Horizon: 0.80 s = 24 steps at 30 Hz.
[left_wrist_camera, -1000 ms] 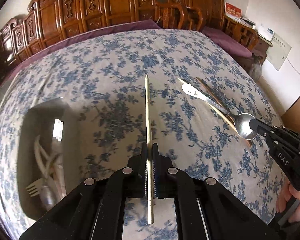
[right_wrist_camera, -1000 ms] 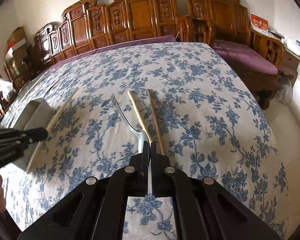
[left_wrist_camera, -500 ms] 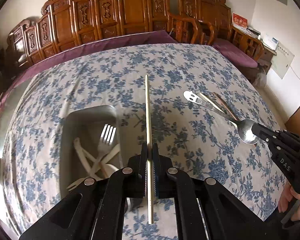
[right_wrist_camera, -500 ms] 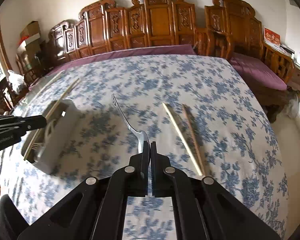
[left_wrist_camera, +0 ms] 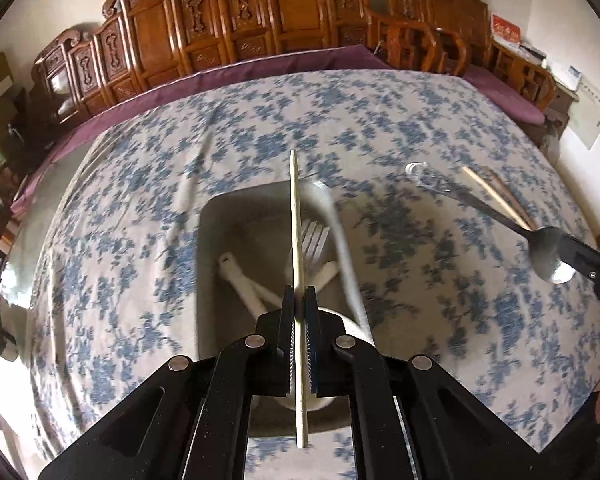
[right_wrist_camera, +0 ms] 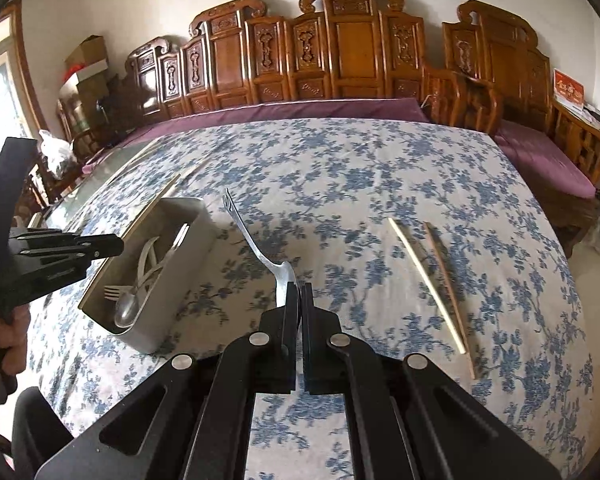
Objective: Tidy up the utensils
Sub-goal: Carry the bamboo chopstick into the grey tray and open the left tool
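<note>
Our left tool (left_wrist_camera: pixel 299 300) grips a chopstick (left_wrist_camera: pixel 296 232) above the bin (right_wrist_camera: pixel 148 336). Our right tool (right_wrist_camera: pixel 300 300) clamps a spoon (right_wrist_camera: pixel 260 252); two chopsticks (right_wrist_camera: pixel 428 284) lie on the table (right_wrist_camera: pixel 360 184).

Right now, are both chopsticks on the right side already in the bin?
No, the two chopsticks lie on the tablecloth, well apart from the bin.

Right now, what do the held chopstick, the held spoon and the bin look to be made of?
Chopstick: pale, matte, uniform cream; likely bamboo or plastic, cannot tell which.
Spoon: metal, polished; mirror glare on the bowl, probably stainless steel.
Bin: smooth off-white walls, rounded corners, dull sheen; looks like moulded plastic.
</note>
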Each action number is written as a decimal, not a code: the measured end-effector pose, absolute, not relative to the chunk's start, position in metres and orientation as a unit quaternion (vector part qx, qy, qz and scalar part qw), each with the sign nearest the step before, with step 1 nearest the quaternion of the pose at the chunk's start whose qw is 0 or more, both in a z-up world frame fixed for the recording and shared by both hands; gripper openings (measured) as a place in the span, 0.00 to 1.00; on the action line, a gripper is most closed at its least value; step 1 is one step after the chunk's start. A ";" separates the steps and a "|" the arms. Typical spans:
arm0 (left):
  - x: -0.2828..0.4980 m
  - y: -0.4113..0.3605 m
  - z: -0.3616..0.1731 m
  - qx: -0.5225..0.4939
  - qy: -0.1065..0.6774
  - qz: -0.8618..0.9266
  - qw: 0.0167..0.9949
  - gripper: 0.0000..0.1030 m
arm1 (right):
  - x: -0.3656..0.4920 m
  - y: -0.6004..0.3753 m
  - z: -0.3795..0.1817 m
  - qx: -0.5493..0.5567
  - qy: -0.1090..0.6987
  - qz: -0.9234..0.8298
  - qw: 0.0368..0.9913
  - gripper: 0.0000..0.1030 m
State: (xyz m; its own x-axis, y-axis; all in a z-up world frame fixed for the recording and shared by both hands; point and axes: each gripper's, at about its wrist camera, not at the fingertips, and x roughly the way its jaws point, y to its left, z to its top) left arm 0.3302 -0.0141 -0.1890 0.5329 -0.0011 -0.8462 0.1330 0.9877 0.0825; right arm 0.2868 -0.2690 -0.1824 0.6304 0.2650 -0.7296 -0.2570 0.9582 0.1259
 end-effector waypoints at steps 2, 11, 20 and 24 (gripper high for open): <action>0.334 -0.005 -0.194 0.063 0.488 -0.033 0.870 0.04 | 0.288 -0.261 -0.184 0.002 0.407 0.148 0.901 0.03; 0.349 0.013 -0.217 0.043 0.511 -0.022 0.858 0.04 | 0.291 -0.231 -0.186 -0.008 0.412 0.161 0.897 0.03; 0.341 0.029 -0.219 0.030 0.510 -0.029 0.859 0.06 | 0.291 -0.203 -0.184 -0.023 0.414 0.175 0.893 0.03; 0.328 0.040 -0.211 0.037 0.497 -0.030 0.866 0.09 | 0.290 -0.189 -0.186 -0.029 0.415 0.178 0.892 0.03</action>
State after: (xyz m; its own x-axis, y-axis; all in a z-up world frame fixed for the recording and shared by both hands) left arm 0.3282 0.0405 -0.2108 0.5039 -0.0143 -0.8637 0.0881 0.9955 0.0349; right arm 0.2900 -0.1885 -0.1858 0.5926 0.2930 -0.7503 -0.3419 0.9349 0.0950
